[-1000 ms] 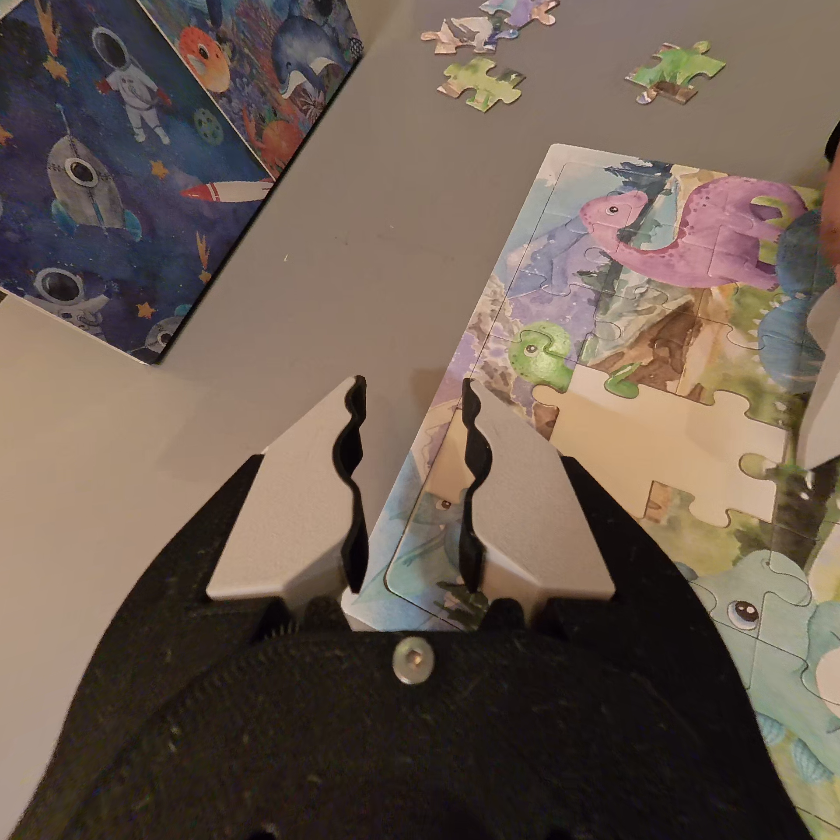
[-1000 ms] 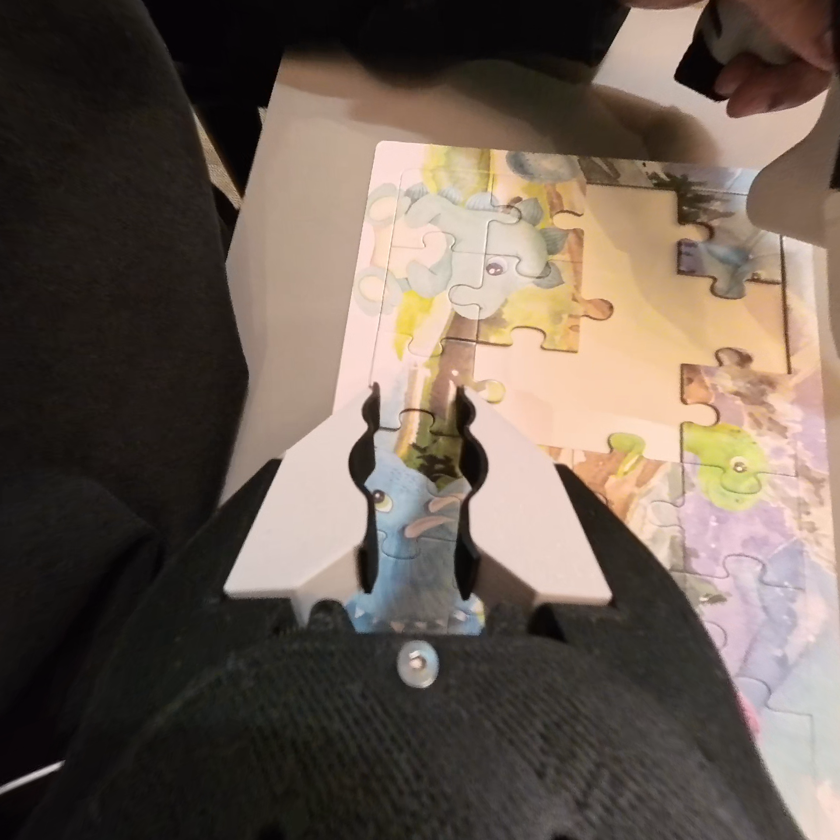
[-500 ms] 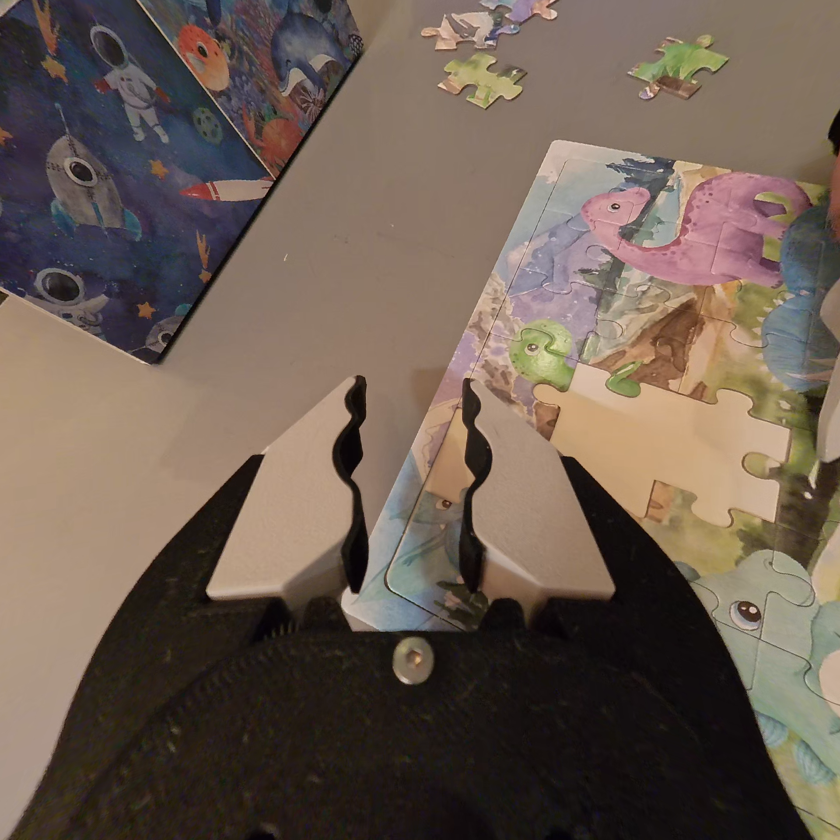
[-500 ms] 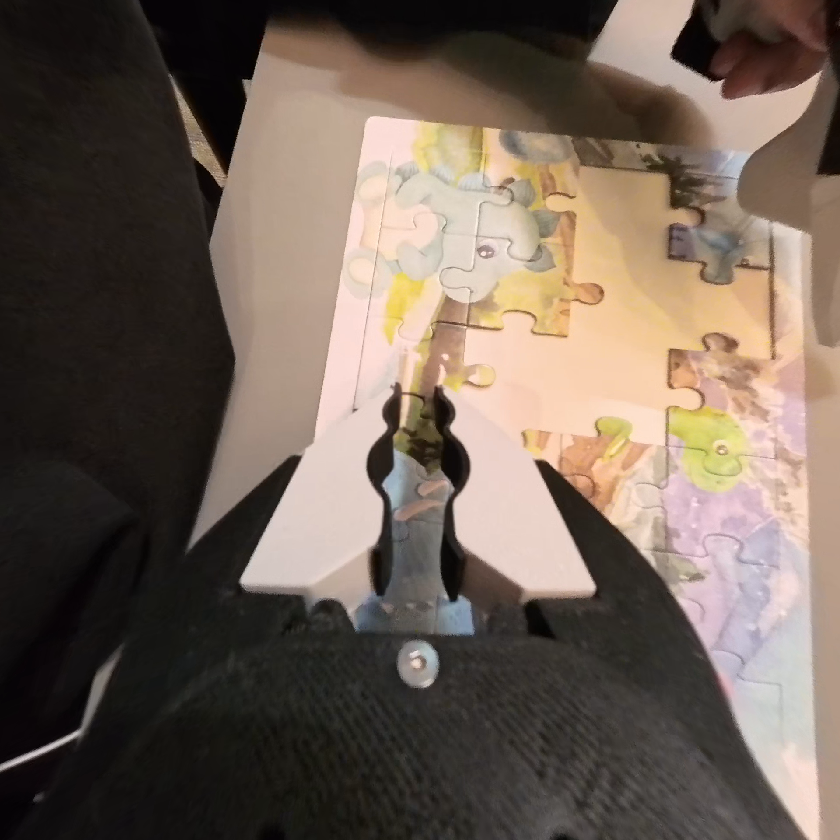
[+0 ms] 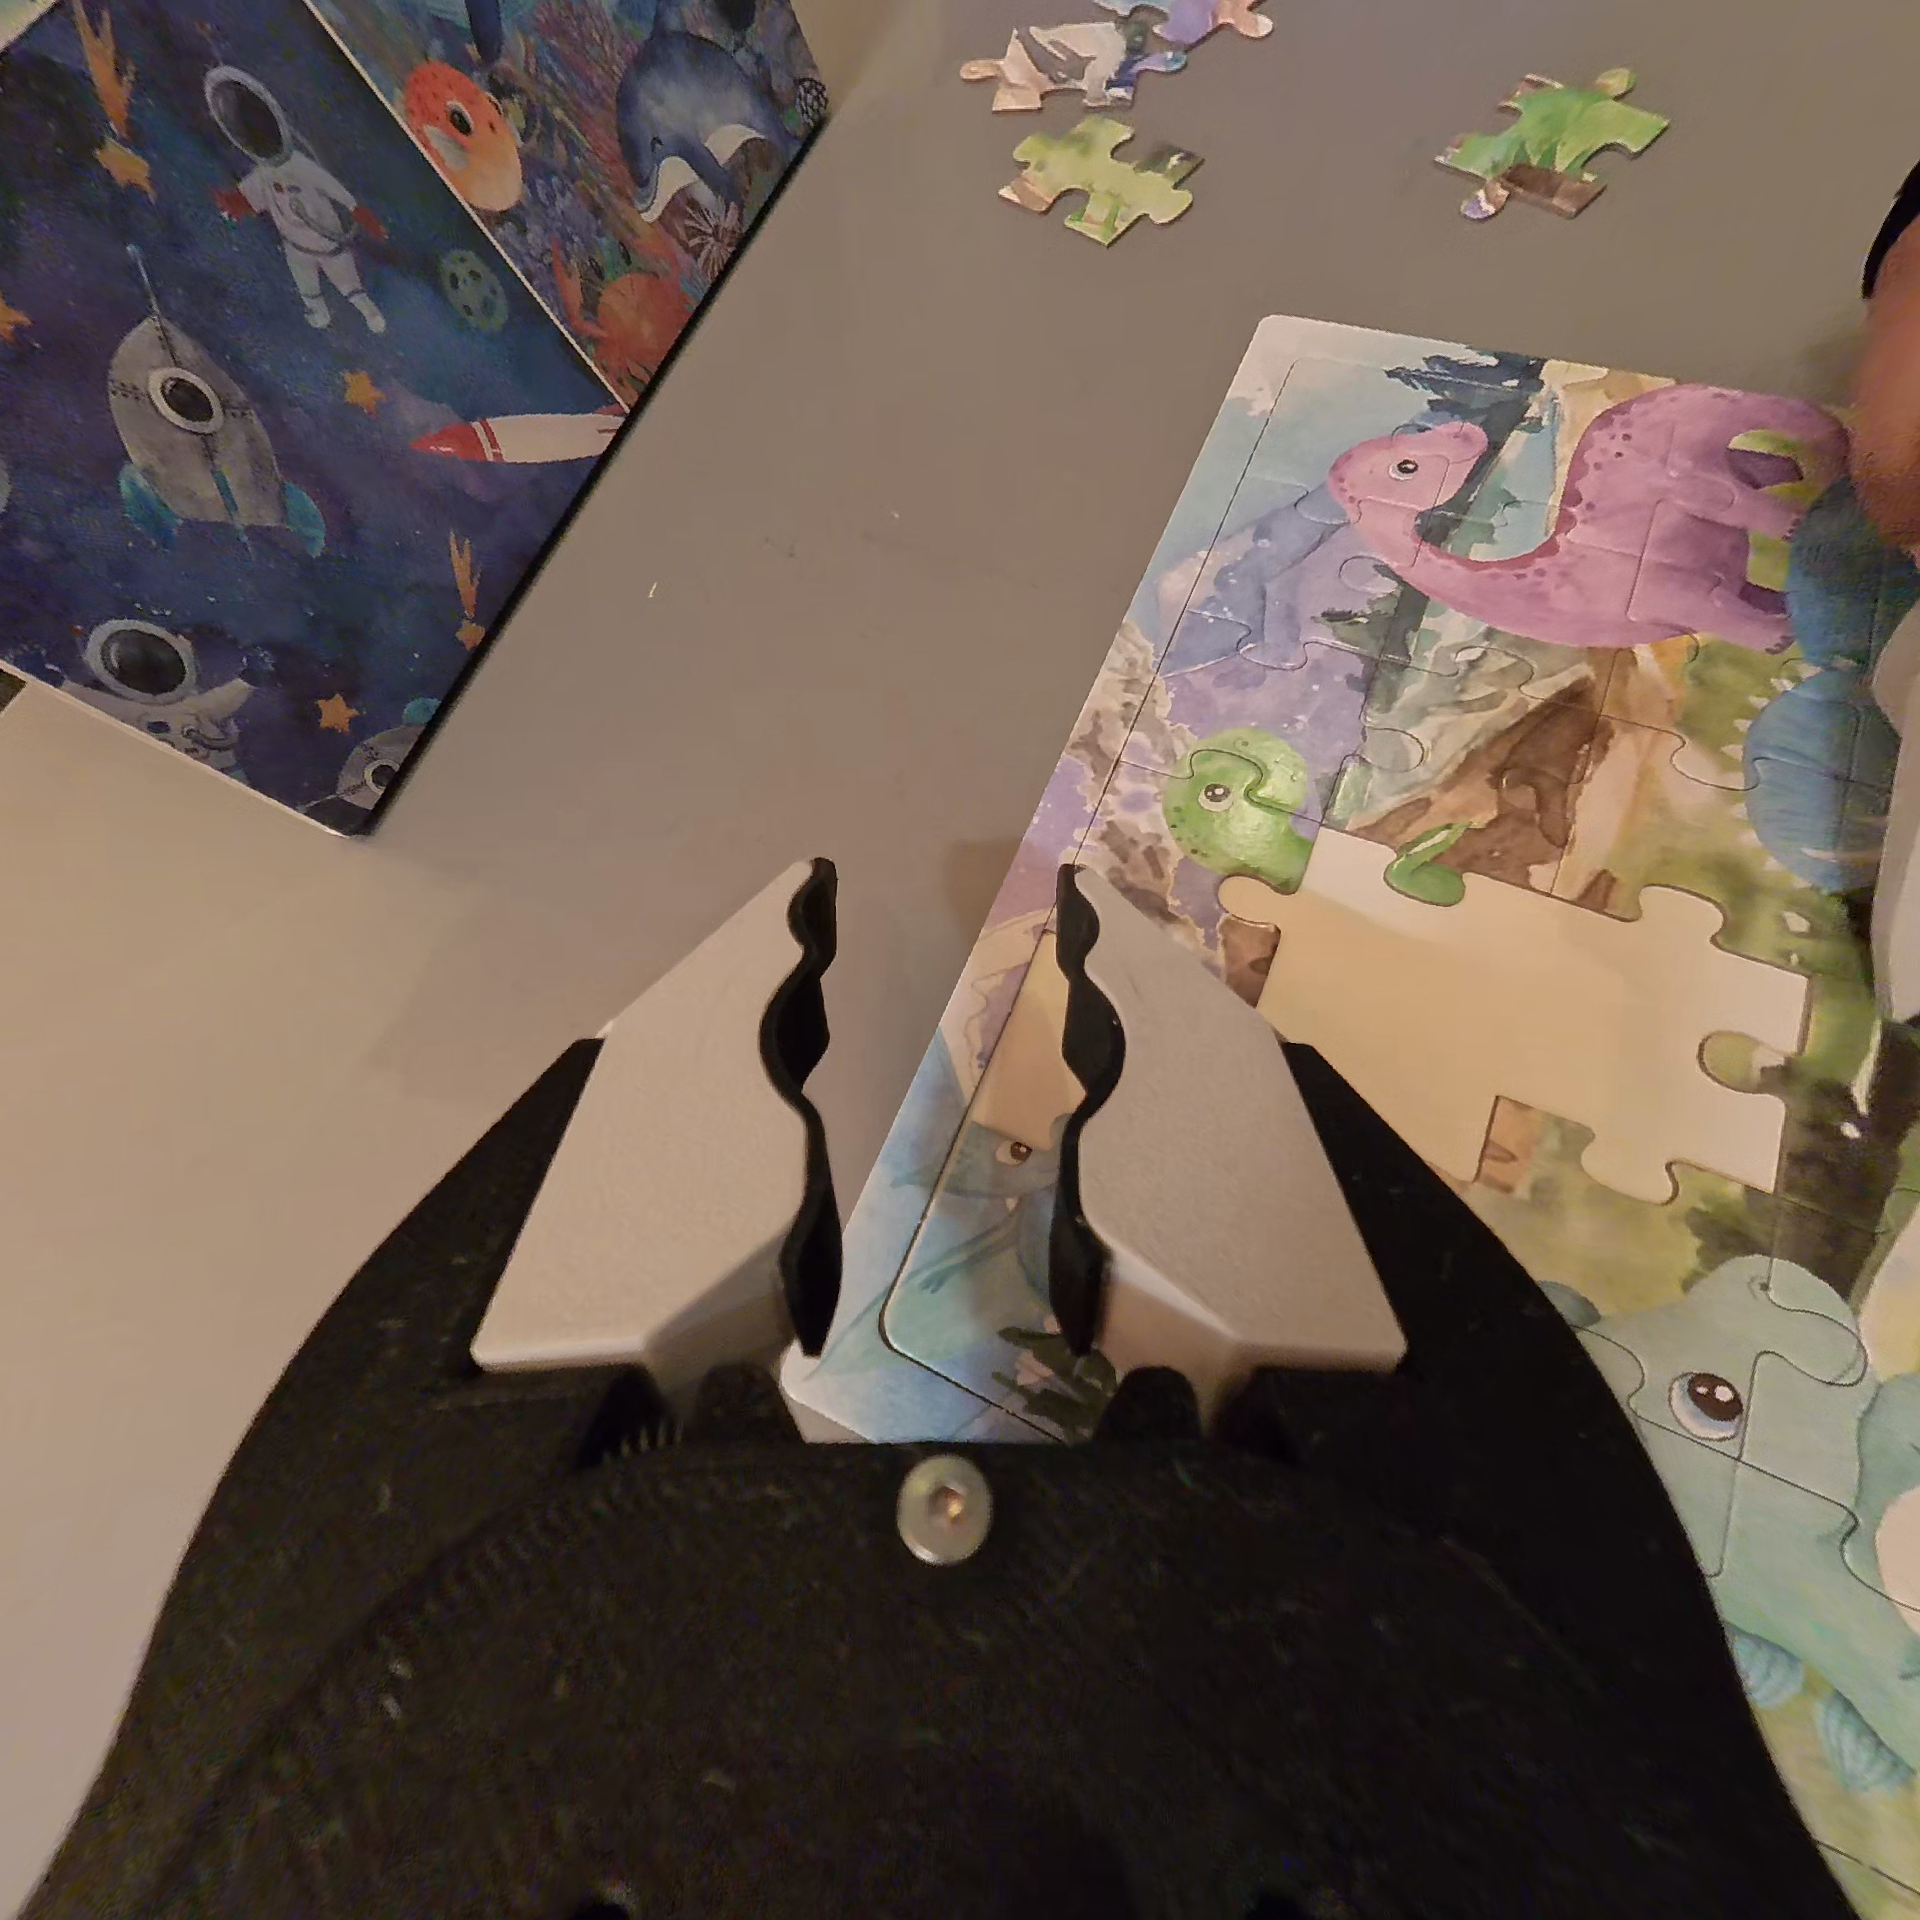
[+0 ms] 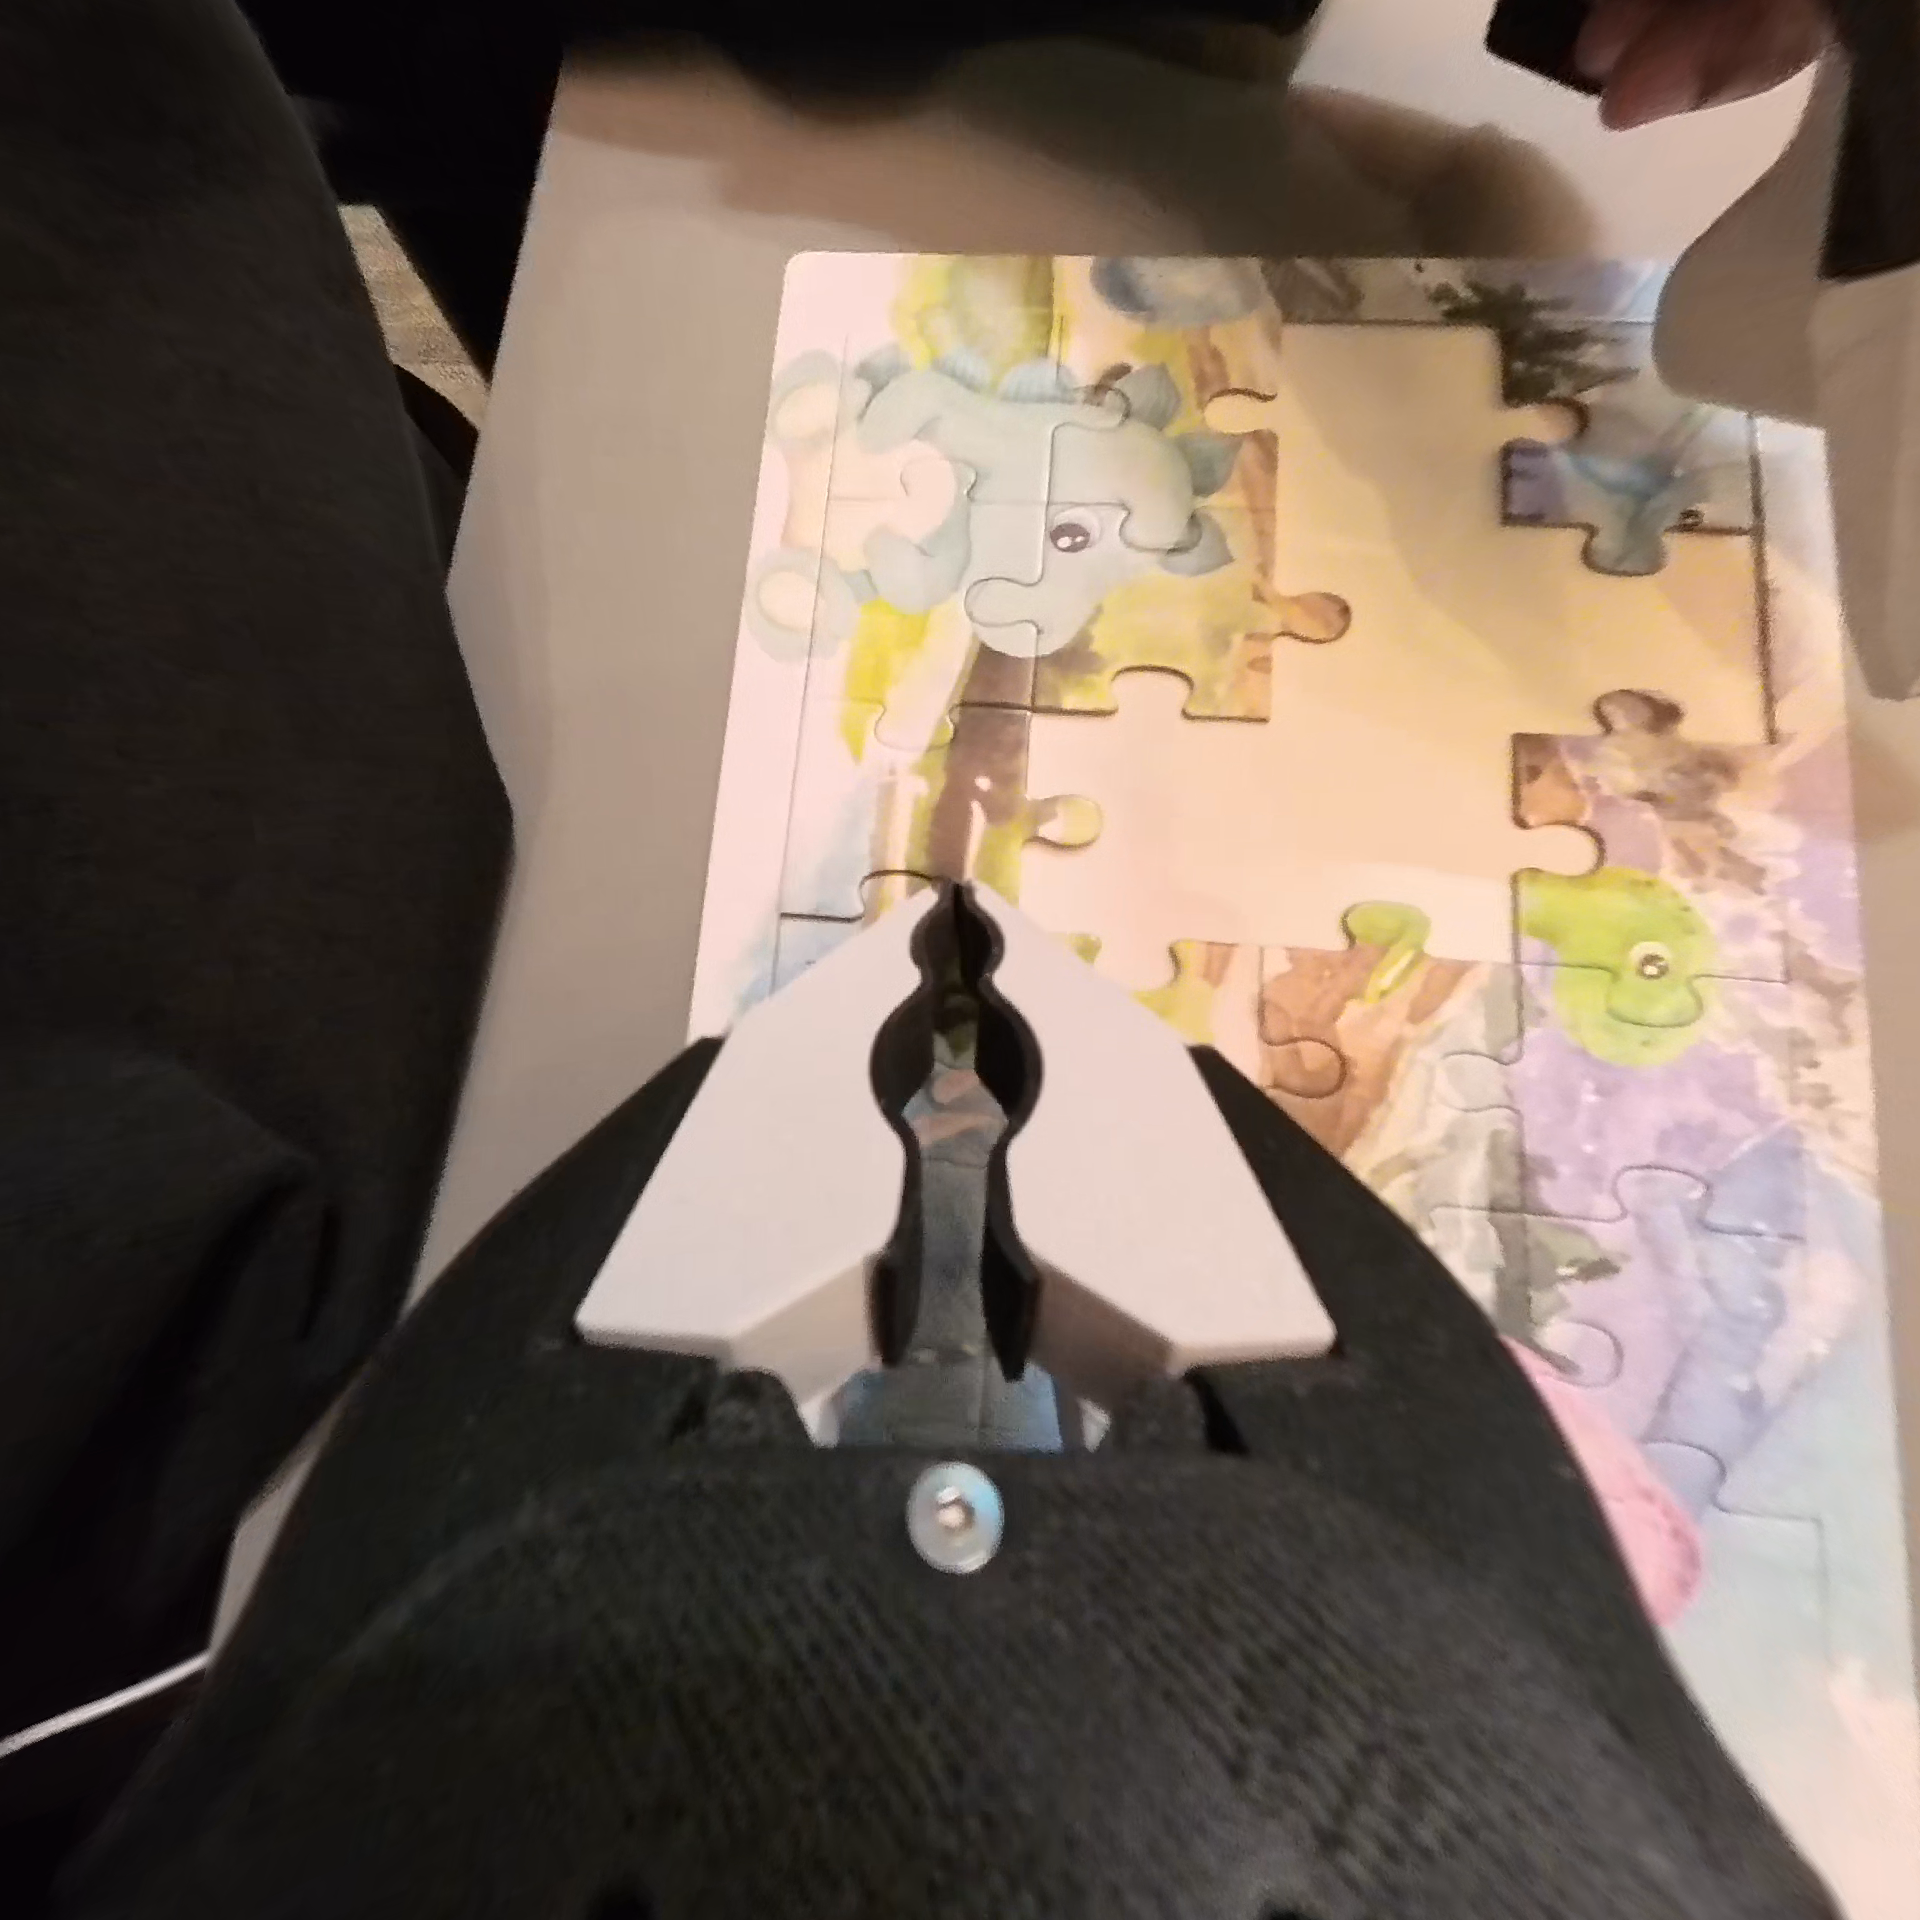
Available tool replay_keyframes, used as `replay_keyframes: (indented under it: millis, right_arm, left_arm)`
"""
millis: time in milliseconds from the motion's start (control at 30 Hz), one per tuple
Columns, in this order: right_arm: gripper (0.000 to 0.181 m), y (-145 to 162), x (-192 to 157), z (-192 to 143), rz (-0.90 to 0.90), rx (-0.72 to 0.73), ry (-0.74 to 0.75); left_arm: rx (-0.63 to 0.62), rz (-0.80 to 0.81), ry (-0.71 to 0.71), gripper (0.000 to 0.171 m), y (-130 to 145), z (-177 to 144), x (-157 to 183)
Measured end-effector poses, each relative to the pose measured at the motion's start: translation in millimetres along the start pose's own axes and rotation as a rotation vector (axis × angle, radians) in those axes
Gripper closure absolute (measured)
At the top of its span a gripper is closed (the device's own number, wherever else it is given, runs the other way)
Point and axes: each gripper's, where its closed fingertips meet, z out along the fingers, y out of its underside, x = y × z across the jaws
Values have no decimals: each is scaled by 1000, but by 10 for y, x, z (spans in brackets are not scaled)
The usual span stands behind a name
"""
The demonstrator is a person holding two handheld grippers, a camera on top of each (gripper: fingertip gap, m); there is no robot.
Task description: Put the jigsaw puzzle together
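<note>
A dinosaur jigsaw lies in its board, with a cream bare patch (image 5: 1507,1039) where several pieces are absent; the patch also shows in the right wrist view (image 6: 1403,675). My left gripper (image 5: 943,873) is open and empty, low over the board's left edge, one finger on each side of that edge. My right gripper (image 6: 956,894) is shut, its tips meeting just above the placed pieces at the board's near left side. I see nothing held between them. Loose pieces lie on the table beyond the board: a green one (image 5: 1101,179), a green and brown one (image 5: 1548,145) and a pale cluster (image 5: 1101,52).
A space-themed puzzle (image 5: 260,416) and a sea-themed one (image 5: 582,104) lie at the far left of the grey table. A hand (image 5: 1886,436) is at the right edge. In the right wrist view, dark clothing (image 6: 208,727) fills the left, beyond the table edge. The space-themed puzzle (image 5: 260,416) is about 15 cm from my left fingertips and 35 cm from my right.
My right gripper has closed from open to shut while shifting over the blue dinosaur pieces. My left gripper has stayed open in the same place.
</note>
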Motion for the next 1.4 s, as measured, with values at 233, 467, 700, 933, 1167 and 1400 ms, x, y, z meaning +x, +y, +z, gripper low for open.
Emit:
replay_keyframes:
  millis: [233, 467, 700, 933, 1167, 1400]
  right_arm:
    - [181, 9, 63, -11, 32, 13, 19]
    - [181, 7, 107, -31, -6, 1, 69]
    - [181, 47, 181, -35, 31, -3, 87]
    - [181, 42, 160, -25, 9, -2, 85]
    - [181, 36, 153, -15, -33, -9, 100]
    - [181, -66, 45, -70, -6, 60, 16]
  left_arm:
    - [1, 2, -1, 130, -4, -2, 0]
    - [0, 2, -1, 130, -1, 1, -1]
    - [2, 6, -3, 130, -13, -5, 2]
    - [3, 7, -4, 130, -12, -3, 1]
    - [2, 10, -5, 130, -12, 2, 2]
    - [6, 13, -6, 130, -26, -3, 8]
